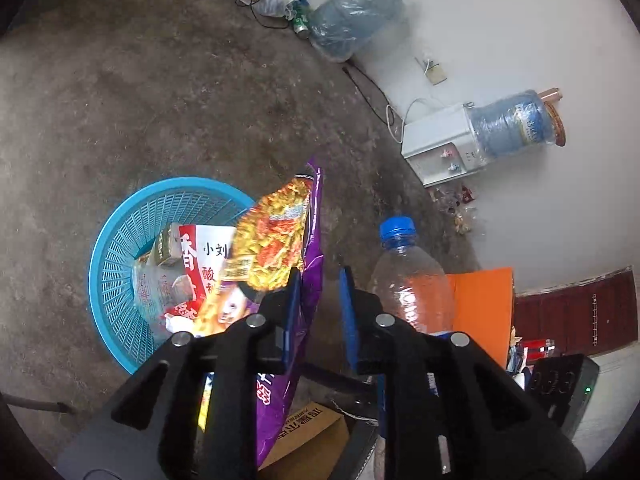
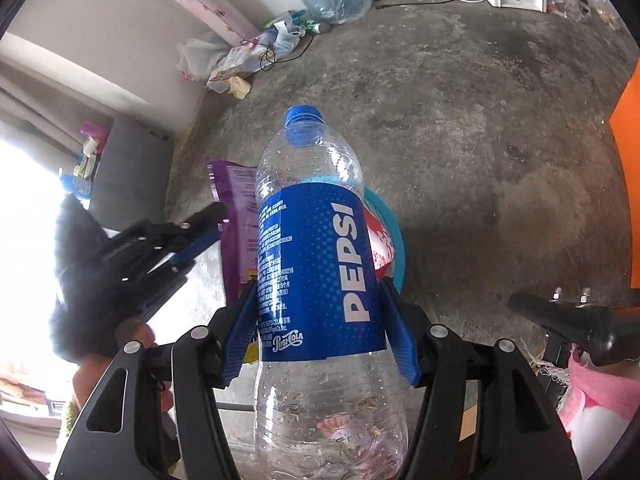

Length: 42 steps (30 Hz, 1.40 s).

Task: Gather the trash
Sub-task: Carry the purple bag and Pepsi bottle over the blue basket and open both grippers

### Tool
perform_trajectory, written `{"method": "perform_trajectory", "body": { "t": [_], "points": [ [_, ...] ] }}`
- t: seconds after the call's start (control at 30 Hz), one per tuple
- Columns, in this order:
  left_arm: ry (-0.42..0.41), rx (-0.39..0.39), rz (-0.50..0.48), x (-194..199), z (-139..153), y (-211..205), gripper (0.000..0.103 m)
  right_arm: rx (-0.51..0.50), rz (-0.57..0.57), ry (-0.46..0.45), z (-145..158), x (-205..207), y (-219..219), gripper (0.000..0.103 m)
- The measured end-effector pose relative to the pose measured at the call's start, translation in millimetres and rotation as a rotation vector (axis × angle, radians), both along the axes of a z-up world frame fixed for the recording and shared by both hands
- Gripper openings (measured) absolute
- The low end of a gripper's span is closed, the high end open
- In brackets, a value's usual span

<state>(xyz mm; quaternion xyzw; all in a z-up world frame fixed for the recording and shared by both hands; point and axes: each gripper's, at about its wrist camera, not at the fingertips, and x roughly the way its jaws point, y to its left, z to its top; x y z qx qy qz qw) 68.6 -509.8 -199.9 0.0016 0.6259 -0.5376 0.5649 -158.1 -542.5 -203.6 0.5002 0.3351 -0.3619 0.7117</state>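
Covering most of both views, the grey concrete floor [image 1: 180, 100] stays bare; left gripper [image 1: 320, 300] released beside purple packet [image 1: 310, 280], right gripper [image 2: 320, 320] grasping Pepsi bottle [image 2: 316, 240].

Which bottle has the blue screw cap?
The Pepsi bottle clamped in the right gripper. The two big water jugs by the wall, one lying on the floor, show no such cap.
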Motion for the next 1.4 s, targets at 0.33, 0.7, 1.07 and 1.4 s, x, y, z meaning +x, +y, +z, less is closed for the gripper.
{"method": "perform_trajectory", "body": {
  "t": [0.33,0.7,1.07,1.4],
  "points": [
    [-0.115,-0.072,-0.002,14.2,51.0,15.8,0.052,-0.035,0.033,-0.020,10.4,13.0,9.7,0.058],
    [-0.095,-0.063,0.018,15.0,59.9,31.7,0.061,-0.073,0.047,-0.033,29.6,16.2,20.4,0.058],
    [-0.452,-0.039,-0.017,23.7,166.0,105.5,0.068,0.015,0.227,0.006,13.0,74.5,28.9,0.060],
    [-0.581,-0.025,0.142,34.2,202.7,238.5,0.081,0.069,0.191,0.202,-52.1,134.1,-3.1,0.069]
  ]
}}
